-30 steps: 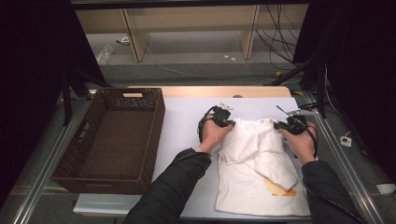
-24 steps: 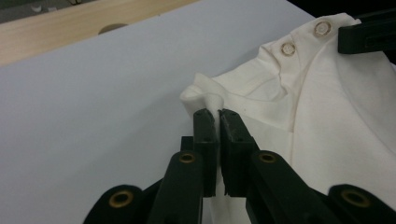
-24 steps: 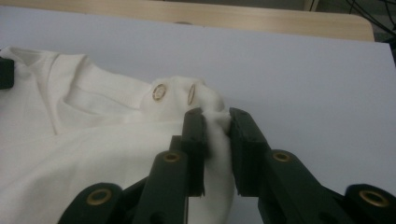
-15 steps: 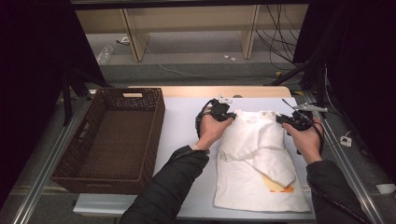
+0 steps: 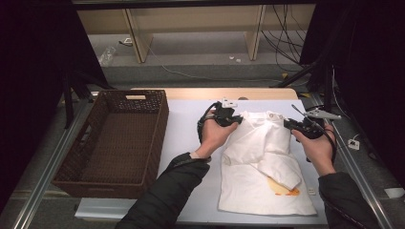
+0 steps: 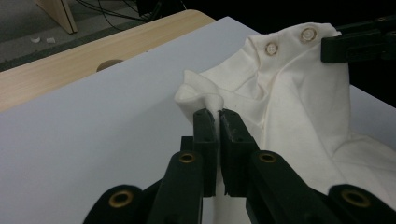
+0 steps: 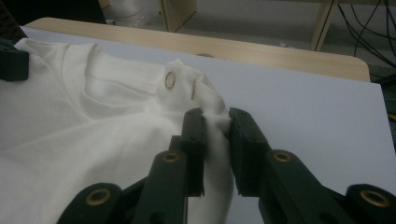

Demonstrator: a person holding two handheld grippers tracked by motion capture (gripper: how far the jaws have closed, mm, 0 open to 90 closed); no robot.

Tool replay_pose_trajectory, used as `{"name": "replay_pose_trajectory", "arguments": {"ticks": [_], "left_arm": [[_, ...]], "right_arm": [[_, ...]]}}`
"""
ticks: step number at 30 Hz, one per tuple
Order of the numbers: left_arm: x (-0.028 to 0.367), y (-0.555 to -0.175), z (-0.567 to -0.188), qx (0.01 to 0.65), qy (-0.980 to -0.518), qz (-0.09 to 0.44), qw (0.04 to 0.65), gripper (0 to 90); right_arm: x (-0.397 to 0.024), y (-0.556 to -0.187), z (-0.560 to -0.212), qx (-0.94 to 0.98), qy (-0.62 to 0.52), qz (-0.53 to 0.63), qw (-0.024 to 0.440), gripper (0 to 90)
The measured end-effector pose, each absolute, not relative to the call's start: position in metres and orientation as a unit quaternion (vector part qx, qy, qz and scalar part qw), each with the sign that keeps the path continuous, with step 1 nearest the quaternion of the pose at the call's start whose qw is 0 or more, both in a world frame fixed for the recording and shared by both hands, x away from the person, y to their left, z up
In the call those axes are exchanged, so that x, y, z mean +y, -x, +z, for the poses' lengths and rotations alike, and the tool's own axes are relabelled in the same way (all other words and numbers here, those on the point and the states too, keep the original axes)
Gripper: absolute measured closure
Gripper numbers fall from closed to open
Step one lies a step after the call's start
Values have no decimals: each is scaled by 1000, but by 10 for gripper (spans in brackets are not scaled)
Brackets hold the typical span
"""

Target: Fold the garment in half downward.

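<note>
- High view: white shirt (image 5: 265, 162) lies on the bench (image 5: 186, 129), right of the basket (image 5: 114, 143), well apart from it.
- Left tongs (image 5: 234, 118) clamp the shirt's far left shoulder corner; right tongs (image 5: 288, 123) clamp the far right one.
- Shirt's far edge is lifted off the bench between the two tongs; near hem lies flat on the bench.
- One sleeve is folded over the shirt's front; an orange print (image 5: 282, 188) shows below it, near the hem.
- Left gripper view: left tongs (image 6: 218, 114) nearly closed, pinching a thin fold of shirt (image 6: 299, 93); two snap buttons (image 6: 272, 48) sit on the opposite shoulder, beside the other tongs.
- Right gripper view: right tongs (image 7: 215, 116) closed on a thicker wad of shirt (image 7: 70, 121), just below two snap buttons (image 7: 170, 80); collar runs off to the left of them.
- Basket is dark wicker, at the bench's left edge.
</note>
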State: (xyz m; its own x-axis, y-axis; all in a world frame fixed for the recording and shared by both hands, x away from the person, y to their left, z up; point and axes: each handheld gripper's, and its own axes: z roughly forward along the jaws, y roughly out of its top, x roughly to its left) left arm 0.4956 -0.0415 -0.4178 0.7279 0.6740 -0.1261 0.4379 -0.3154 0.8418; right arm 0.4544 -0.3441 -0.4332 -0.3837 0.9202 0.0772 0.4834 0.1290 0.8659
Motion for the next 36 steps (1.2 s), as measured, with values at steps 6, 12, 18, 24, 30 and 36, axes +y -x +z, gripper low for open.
{"name": "replay_pose_trajectory", "arguments": {"ticks": [6, 12, 18, 24, 30, 36], "left_arm": [[-36, -485, -415, 338, -802, 121, 478, 856], [-31, -475, -413, 330, -800, 114, 488, 855], [-26, -464, -412, 323, -797, 108, 498, 855], [-19, -449, -415, 312, -795, 109, 508, 855], [-12, -437, -421, 304, -794, 108, 515, 855], [-8, -424, -425, 295, -790, 107, 526, 854]], "right_arm": [[-346, -440, -429, 704, -485, 452, 254, 772], [-352, -426, -428, 698, -479, 470, 250, 775], [-355, -410, -425, 693, -471, 487, 246, 775], [-355, -398, -424, 693, -459, 498, 245, 775], [-352, -387, -424, 700, -449, 501, 242, 774], [-350, -377, -423, 705, -441, 499, 244, 774]]}}
